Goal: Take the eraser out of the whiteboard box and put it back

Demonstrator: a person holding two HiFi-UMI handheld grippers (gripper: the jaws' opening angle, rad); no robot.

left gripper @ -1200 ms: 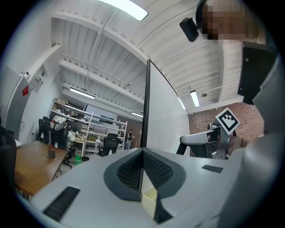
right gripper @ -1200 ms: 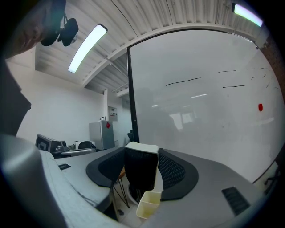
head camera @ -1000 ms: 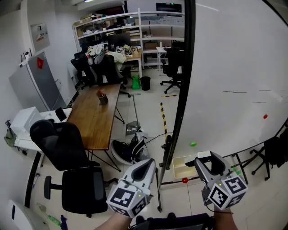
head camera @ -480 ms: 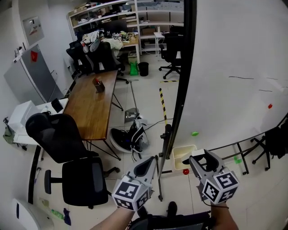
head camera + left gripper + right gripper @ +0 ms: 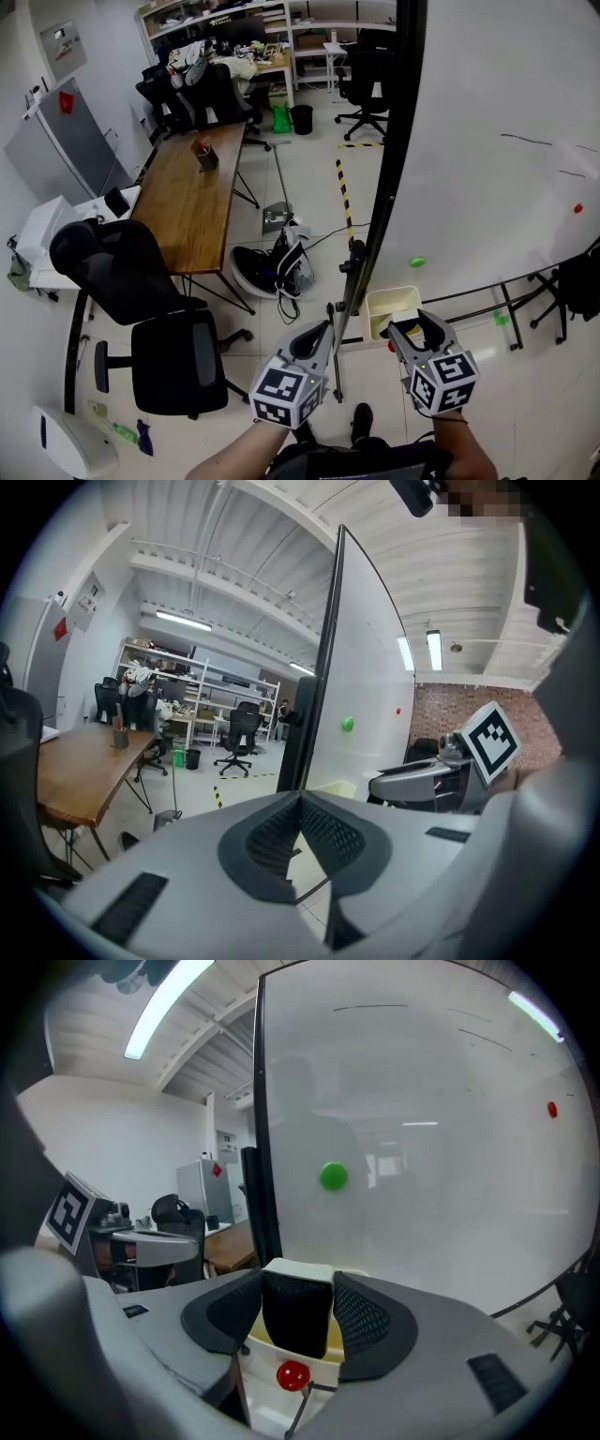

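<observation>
A large whiteboard (image 5: 506,178) on a black-framed stand fills the right of the head view. To its left stand a long wooden table (image 5: 192,216) and a black office chair (image 5: 155,309) on the tiled floor. At the board's lower corner sits the cream whiteboard box (image 5: 394,305), open at the top.

The right gripper (image 5: 417,328) is level with that box. Its jaws are clamped on the eraser (image 5: 297,1312) – black felt with a white back, standing upright between the pads. In the right gripper view the eraser's lower end overlaps the box's yellowish inside, and whether it dips below the rim cannot be told.

The left gripper (image 5: 319,336) hangs beside it, left of the board's frame, with its jaws pressed together at the tips and nothing between them.

A green magnet (image 5: 333,1177) sticks to the board above the box – a red magnet (image 5: 292,1374) sits on the box's front wall.
</observation>
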